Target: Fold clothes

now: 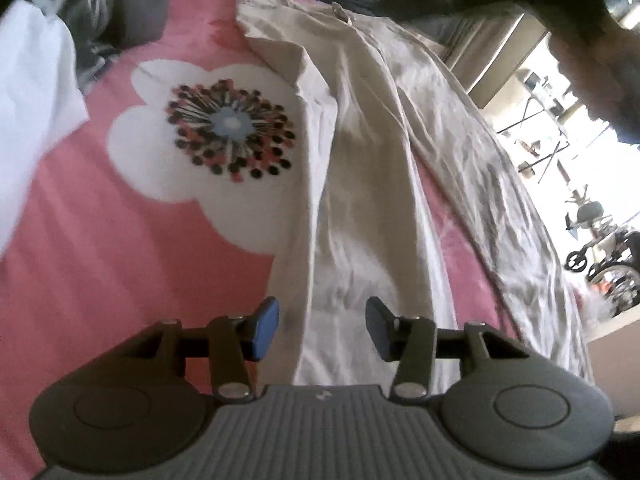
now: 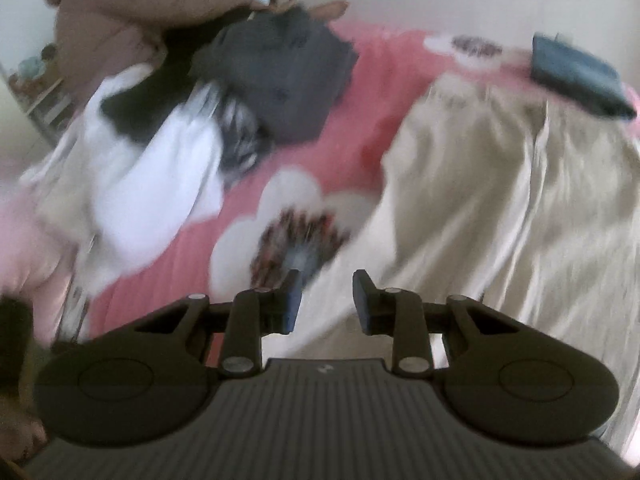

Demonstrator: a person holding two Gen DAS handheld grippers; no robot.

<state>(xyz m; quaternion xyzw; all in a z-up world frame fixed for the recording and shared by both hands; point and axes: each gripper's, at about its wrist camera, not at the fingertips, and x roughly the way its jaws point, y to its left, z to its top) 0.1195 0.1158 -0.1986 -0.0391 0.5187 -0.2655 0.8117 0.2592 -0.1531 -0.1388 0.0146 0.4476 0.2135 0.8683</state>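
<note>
Surface: a bed with a pink bedspread printed with large white flowers, a pale wall behind it.

Far left: a heap of unfolded laundry, white, striped and dark grey pieces lying over one another; likely the stock waiting its turn. A brown plush toy sits behind the heap.

Centre-left: the left hand-held gripper, angled down over the lower end of the trousers, jaws parted with nothing between them; released.

Centre to right: beige trousers, the piece in hand, spread lengthwise along the bed from near the far edge toward both cameras. They lie flat but creased, one long lengthwise crease showing, probably laid out so that a fold can be made.

Centre-right: the right hand-held gripper, above the near edge of the trousers and the flower print, jaws apart with a clear gap and no cloth pinched; released. The view is blurred.

Far right: a folded dark blue garment at the far corner of the bed, just beyond the top of the trousers, seemingly a finished piece set aside.

Judgement: fold not yet visibly complete.
</note>
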